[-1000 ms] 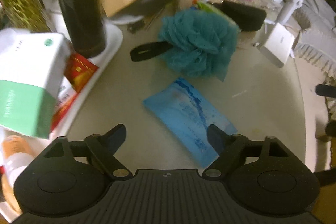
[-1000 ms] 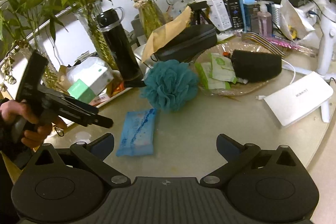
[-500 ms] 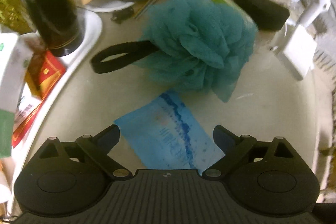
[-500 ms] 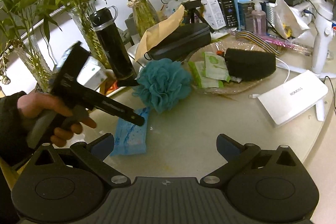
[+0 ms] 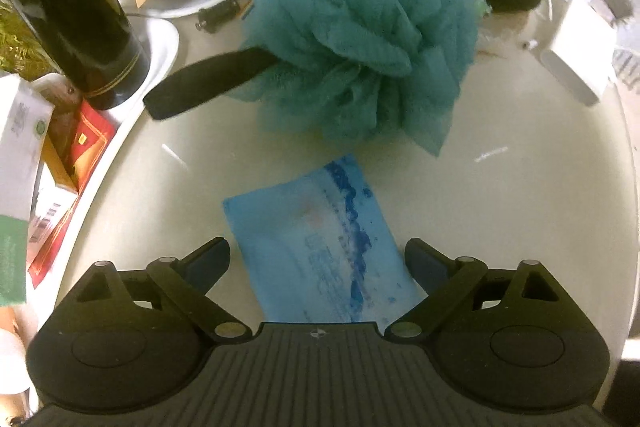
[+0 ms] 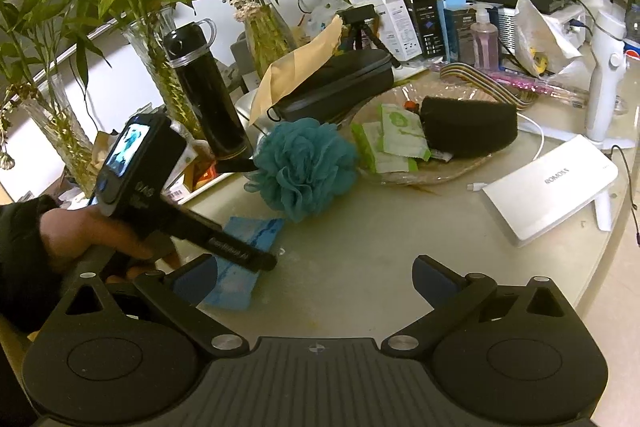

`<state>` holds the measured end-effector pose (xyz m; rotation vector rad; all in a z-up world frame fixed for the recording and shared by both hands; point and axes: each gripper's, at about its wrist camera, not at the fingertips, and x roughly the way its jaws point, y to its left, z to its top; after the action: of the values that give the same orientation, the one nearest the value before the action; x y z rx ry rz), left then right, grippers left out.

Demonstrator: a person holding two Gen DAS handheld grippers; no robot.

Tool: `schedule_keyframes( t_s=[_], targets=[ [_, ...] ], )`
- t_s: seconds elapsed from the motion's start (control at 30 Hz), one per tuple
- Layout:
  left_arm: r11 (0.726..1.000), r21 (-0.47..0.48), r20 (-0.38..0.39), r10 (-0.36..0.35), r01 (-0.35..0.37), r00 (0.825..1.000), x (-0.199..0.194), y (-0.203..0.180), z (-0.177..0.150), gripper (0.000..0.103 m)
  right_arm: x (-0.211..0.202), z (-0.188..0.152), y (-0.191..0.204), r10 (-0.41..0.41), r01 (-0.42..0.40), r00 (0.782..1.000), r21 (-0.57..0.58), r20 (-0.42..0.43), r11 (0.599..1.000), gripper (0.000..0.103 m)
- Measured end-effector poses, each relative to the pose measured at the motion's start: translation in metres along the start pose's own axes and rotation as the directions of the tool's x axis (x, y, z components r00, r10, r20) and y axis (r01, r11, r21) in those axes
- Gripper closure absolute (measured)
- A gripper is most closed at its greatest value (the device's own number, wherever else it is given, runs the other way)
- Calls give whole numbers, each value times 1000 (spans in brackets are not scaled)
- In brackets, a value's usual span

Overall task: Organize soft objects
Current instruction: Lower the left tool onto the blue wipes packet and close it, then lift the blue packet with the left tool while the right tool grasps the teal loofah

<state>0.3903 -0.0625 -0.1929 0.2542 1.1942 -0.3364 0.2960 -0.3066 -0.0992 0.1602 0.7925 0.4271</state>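
Observation:
A blue tissue pack (image 5: 320, 251) lies flat on the round table, between the open jaws of my left gripper (image 5: 318, 259), not gripped. Just beyond it sits a teal mesh bath pouf (image 5: 360, 55) with a black strap handle (image 5: 208, 83). In the right wrist view the pouf (image 6: 304, 167) is mid-table, and the left gripper (image 6: 240, 251) hovers low over the tissue pack (image 6: 244, 259), partly hiding it. My right gripper (image 6: 316, 275) is open and empty, held back over the table's front. A black sponge block (image 6: 468, 125) lies on a woven tray (image 6: 440, 175).
A black bottle (image 6: 208, 95) stands on a white tray (image 5: 160, 43) at the left with boxes (image 5: 24, 147). A black zip case (image 6: 336, 87) under a brown envelope, a white power bank (image 6: 552, 187), vases with plants and clutter ring the back.
My left gripper has moved forward and lower toward the tissue pack, which now lies between its jaws. The right gripper has stayed about still.

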Motion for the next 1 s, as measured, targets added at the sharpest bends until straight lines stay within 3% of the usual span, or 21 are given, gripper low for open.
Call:
schedule_keyframes(
  t_s=[0.1, 0.23, 0.43, 0.63, 0.83, 1.0],
  targets=[
    [999, 38, 5, -13, 13, 1000, -7, 3, -11, 25, 0, 0, -1, -4, 4, 1000, 7, 3, 1000, 0],
    [998, 57, -13, -22, 23, 1000, -15, 12, -20, 32, 1, 0, -3, -8, 8, 1000, 17, 6, 1000, 0],
    [998, 63, 21, -25, 24, 999, -31, 27, -37, 37, 4, 1, 0, -3, 3, 1000, 3, 5, 1000, 0],
    [999, 38, 132, -37, 32, 990, -73, 41, -51, 37, 12, 2, 5, 8, -8, 1000, -49, 6, 999, 0],
    [999, -31, 261, -7, 15, 965, -126, 58, -74, 37, 25, 5, 9, 38, -36, 999, -94, 15, 995, 0],
    [973, -219, 377, 20, 68, 926, -158, 80, -102, 37, 40, 12, 6, 50, -45, 998, -98, 50, 994, 3]
  ],
)
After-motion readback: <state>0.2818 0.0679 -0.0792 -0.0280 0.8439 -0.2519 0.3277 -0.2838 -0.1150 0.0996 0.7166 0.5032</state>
